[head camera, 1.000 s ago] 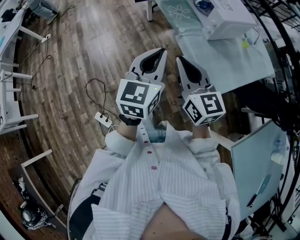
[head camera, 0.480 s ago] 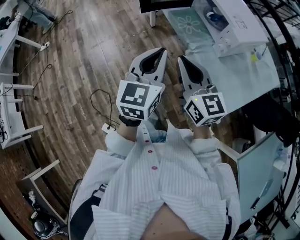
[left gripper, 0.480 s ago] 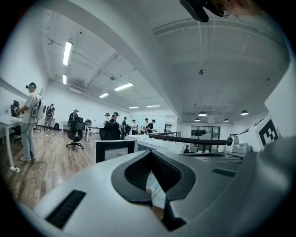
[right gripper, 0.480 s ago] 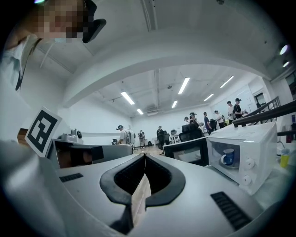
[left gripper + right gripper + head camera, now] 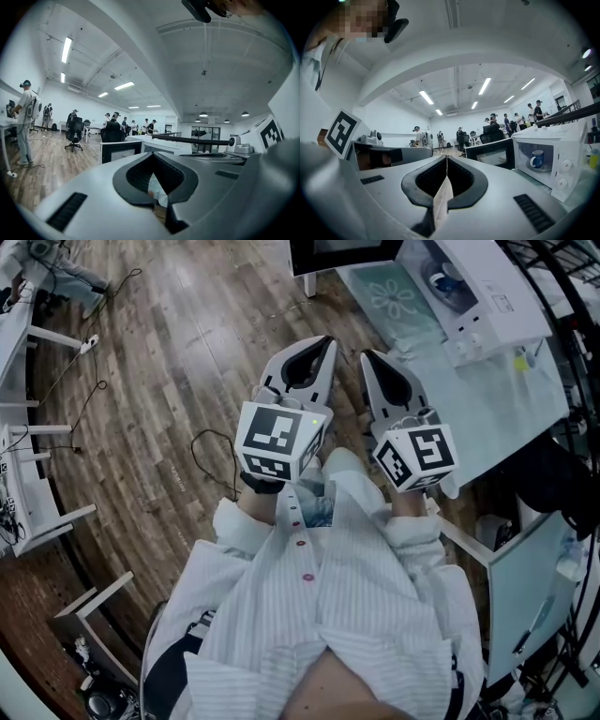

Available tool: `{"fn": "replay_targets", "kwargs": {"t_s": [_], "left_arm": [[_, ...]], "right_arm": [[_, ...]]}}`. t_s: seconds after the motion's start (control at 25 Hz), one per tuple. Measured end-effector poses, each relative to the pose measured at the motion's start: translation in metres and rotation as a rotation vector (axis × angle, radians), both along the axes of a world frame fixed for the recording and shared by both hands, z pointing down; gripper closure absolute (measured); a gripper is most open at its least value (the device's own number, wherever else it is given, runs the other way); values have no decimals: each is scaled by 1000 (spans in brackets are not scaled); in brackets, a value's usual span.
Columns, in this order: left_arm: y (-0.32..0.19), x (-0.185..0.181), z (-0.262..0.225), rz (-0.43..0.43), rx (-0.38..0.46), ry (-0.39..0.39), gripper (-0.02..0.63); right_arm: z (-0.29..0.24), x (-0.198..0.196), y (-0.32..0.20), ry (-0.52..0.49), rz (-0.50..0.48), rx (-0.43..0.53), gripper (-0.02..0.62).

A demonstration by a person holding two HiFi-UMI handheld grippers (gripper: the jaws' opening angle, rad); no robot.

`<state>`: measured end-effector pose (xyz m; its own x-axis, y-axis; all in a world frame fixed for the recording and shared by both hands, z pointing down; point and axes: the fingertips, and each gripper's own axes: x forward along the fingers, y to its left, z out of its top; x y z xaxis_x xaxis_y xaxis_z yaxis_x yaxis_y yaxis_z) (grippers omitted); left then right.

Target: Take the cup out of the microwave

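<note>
Right gripper view: shows a blue cup standing upright inside the white microwave, door swung open, well apart from both claws. Looks like the approach step, nothing grasped yet. Finds the right gripper pressed together and empty, the left gripper likewise closed on nothing. Next calls for reaching into the cavity, spreading one claw, and taking the cup without tipping it.

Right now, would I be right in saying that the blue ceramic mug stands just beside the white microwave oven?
Not quite: the blue ceramic mug stands inside the white microwave oven, not beside it. The right gripper view shows it upright in the oven's cavity, with its handle to the left.
</note>
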<state>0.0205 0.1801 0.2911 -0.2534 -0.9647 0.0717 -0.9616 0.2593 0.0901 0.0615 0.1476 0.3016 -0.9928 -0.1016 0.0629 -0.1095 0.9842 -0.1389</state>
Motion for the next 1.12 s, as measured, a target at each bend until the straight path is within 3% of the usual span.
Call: {"fn": "replay_targets", "kwargs": {"t_s": [0.52,1.12], "left_arm": [[-36,-67,13,-8,-12,10,598],[-165,-180,-3,69,-27,-11,598]], "right_arm": [[21,-68,-33,29,-22,-27,561],[7,-181,-158,17,44,-46,561]]}}
